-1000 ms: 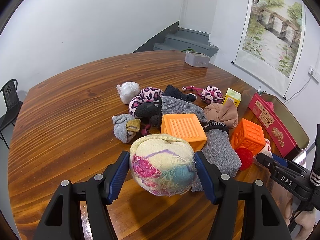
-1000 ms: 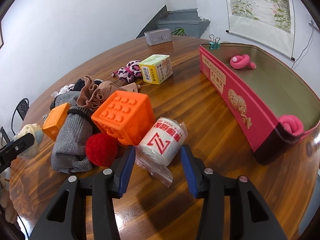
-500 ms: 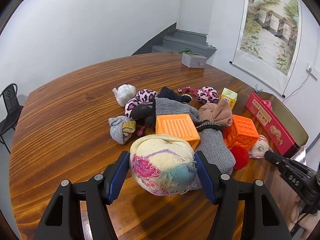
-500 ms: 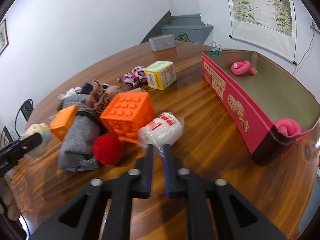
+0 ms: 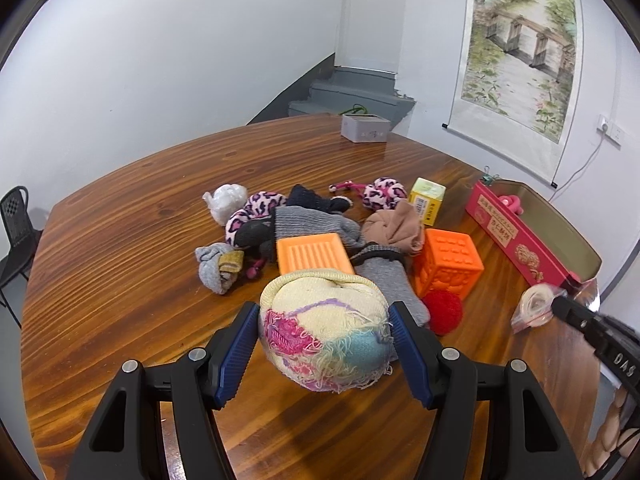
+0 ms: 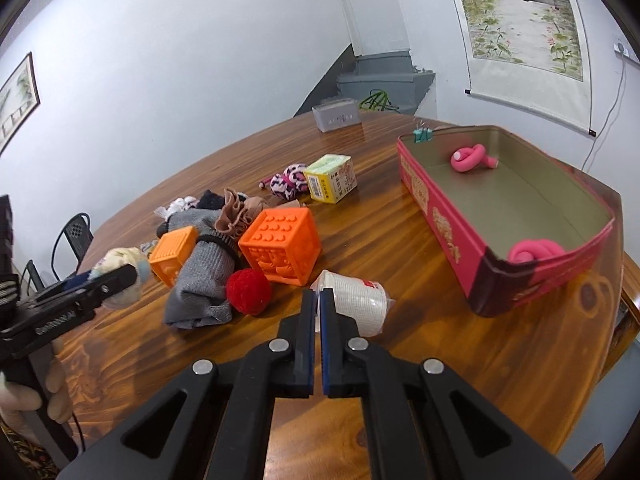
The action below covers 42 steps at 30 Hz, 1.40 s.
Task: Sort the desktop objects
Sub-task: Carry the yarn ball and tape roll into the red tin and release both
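We see two tools over one wooden bench [image 5: 120,240]. The left tool [image 5: 324,340] pinches one rolled cream sock ball [image 5: 326,332] with pink and blue patches, held above the bench, on the near side of the orange grid cube [image 5: 448,266]. The right tool [image 6: 318,308] has its blue pads pressed together on the plastic wrap of one white bandage roll [image 6: 356,306], which sits just right of the red pom-pom [image 6: 248,290] and near the cube.

Counted around the cube:
- two orange blocks: the grid cube itself and one flatter ribbed block [image 5: 314,254] to its left
- one red pom-pom touching the cube's near corner
- one grey rolled sock bundle [image 5: 386,276] with a black band, between the two orange blocks
- one tan fabric knot [image 5: 396,228] behind the cube
- one yellow-green carton [image 5: 428,200] farther behind
- two pink leopard-print pieces [image 5: 252,216] and [image 5: 384,192]
- one small grey sock knot [image 5: 218,268], far left
- one white bag knot [image 5: 226,200]

One pink tin tray [image 6: 440,216] stands right of the cube, holding two pink rolled items [image 6: 472,158] and [image 6: 536,250], one at each end. One grey box [image 5: 364,132] sits at the far bench edge.
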Each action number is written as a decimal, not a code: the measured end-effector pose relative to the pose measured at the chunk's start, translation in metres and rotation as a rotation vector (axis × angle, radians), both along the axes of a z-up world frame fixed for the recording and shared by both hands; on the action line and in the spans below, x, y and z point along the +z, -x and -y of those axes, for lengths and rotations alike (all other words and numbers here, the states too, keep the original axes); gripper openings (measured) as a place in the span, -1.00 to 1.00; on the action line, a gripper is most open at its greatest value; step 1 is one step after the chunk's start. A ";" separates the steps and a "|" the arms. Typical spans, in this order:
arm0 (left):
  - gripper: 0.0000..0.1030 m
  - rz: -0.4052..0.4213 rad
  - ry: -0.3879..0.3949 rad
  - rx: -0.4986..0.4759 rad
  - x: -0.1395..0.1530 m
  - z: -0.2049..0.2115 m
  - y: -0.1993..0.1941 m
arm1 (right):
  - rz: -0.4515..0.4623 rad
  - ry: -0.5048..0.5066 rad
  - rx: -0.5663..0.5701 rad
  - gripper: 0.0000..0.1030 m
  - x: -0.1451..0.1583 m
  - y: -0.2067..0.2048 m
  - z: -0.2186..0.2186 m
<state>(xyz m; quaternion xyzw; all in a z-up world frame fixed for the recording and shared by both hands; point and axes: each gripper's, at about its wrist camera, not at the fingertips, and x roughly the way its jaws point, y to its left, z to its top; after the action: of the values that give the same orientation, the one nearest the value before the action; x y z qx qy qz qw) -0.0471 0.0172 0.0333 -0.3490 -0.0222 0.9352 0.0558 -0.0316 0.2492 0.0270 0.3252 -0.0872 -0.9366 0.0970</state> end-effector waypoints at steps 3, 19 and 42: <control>0.30 -0.012 0.001 -0.013 0.005 -0.008 -0.004 | -0.036 0.007 -0.014 -0.96 0.013 -0.007 -0.008; 0.30 -0.055 -0.041 -0.158 0.035 -0.101 0.001 | -0.124 -0.003 -0.196 -0.96 0.048 0.013 -0.110; 0.30 -0.001 -0.091 -0.352 0.039 -0.261 0.079 | -0.077 0.017 -0.256 -0.96 0.019 0.055 -0.204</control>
<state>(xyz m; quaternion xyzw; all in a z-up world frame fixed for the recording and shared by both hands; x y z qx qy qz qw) -0.1263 0.2778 0.0720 -0.3442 -0.0032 0.9092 0.2343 -0.0864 0.4528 0.0465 0.2745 -0.1319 -0.9523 -0.0174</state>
